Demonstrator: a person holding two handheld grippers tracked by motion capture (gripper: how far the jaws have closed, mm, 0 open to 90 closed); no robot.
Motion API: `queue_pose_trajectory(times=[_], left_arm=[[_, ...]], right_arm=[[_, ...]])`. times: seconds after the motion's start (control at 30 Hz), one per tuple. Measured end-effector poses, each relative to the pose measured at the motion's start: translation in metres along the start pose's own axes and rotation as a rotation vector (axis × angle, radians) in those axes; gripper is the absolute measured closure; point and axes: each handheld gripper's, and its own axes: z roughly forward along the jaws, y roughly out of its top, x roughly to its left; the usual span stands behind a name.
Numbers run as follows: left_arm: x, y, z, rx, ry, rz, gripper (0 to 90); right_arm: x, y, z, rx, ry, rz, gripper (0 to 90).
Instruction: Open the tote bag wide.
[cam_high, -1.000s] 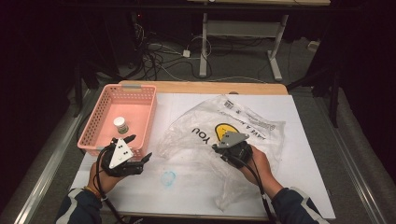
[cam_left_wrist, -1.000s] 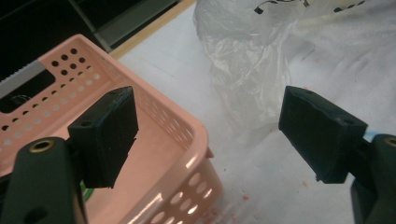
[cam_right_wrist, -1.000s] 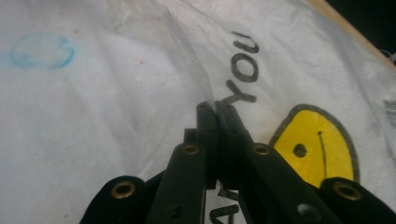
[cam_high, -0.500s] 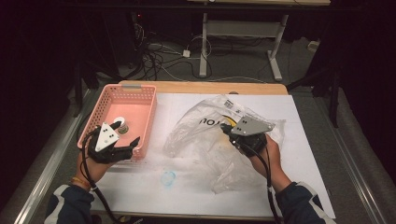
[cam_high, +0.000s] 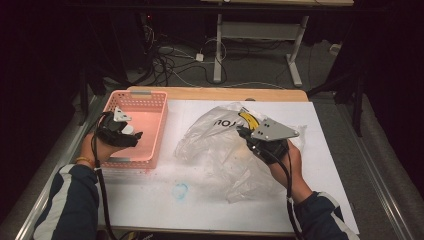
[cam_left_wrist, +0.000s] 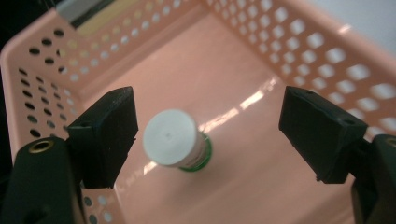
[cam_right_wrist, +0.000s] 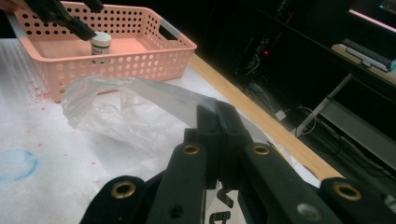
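A pink perforated basket (cam_high: 136, 93) stands at the table's left. In it stands a small bottle (cam_left_wrist: 169, 137) with a white cap and a green label. My left gripper (cam_left_wrist: 210, 116) hangs over the basket, open, its jaws on either side of the bottle and clear of it. A crumpled clear plastic bag (cam_high: 215, 145) with black and yellow print lies mid-table. My right gripper (cam_high: 243, 132) is shut on the bag's upper edge and holds it lifted; the right gripper view shows the film pinched between the closed jaws (cam_right_wrist: 217, 112), with the bottle (cam_right_wrist: 100, 43) far off.
White paper (cam_high: 320, 165) covers the table, with a blue ring mark (cam_high: 180, 190) near the front. A wooden strip (cam_high: 215, 94) runs along the far edge. Cables and desk legs are on the floor beyond.
My left gripper moved from in front of the basket to over it, above the bottle. My right gripper rose with the bag's edge, pulling the bag up off the table.
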Motion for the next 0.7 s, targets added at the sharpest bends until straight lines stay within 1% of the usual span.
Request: queue_pose_trajectory(times=[0.03,0.1,0.13,0.17,0.2,0.27,0.3,0.33,0.37,0.4,0.43,0.47,0.5,0.53,0.6,0.63,0.7], left_arm=[[0.003,0.000,0.004,0.022,-0.004,-0.007,19.2],[0.008,0.002,0.011,0.055,0.000,-0.002,19.2],[0.010,0.004,0.015,0.076,-0.009,-0.005,19.4],[0.011,0.005,0.019,0.100,-0.010,0.004,20.3],[0.012,0.006,0.023,0.121,-0.006,0.012,22.8],[0.015,0.008,0.031,0.179,-0.030,0.016,31.6],[0.016,0.008,0.034,0.188,-0.023,0.023,32.1],[0.018,0.008,0.037,0.198,-0.032,0.020,39.7],[0.021,0.007,0.040,0.219,-0.051,0.004,39.7],[0.022,0.005,0.043,0.232,-0.050,0.010,41.3],[0.024,0.004,0.046,0.250,-0.056,0.008,44.3],[0.026,0.003,0.047,0.253,-0.065,-0.003,43.7],[0.026,0.003,0.049,0.265,-0.072,-0.006,42.7],[0.026,0.004,0.051,0.274,-0.071,-0.006,42.7],[0.028,0.004,0.053,0.271,-0.086,-0.013,44.0],[0.028,0.005,0.053,0.270,-0.086,-0.016,44.2],[0.029,0.005,0.053,0.255,-0.096,-0.020,45.6]], right_arm=[[-0.001,0.000,0.000,0.000,0.002,0.000,90.0],[-0.001,-0.001,0.000,0.003,0.008,0.005,90.0],[-0.001,-0.002,0.000,0.004,0.008,0.004,90.0],[-0.001,-0.002,0.000,0.006,0.010,0.005,90.0],[-0.001,-0.002,0.001,0.008,0.012,0.002,90.0],[0.000,-0.003,0.001,0.010,0.012,-0.001,90.0],[0.000,-0.002,0.001,0.010,0.014,0.000,90.0],[0.001,-0.003,0.001,0.008,0.013,0.000,90.0],[0.001,-0.003,0.001,0.008,0.013,0.000,90.0],[0.001,-0.003,0.000,0.007,0.016,0.000,90.0],[0.001,-0.003,0.001,0.007,0.018,0.000,90.0],[0.001,-0.003,0.001,0.008,0.018,0.000,90.0],[0.001,-0.004,0.001,0.007,0.020,0.001,90.0],[0.001,-0.004,0.001,0.007,0.020,0.001,90.0],[0.000,-0.004,0.001,0.006,0.019,0.000,90.0],[0.000,-0.005,0.001,0.005,0.020,0.002,90.0],[0.000,-0.005,0.001,0.006,0.023,0.001,90.0]])
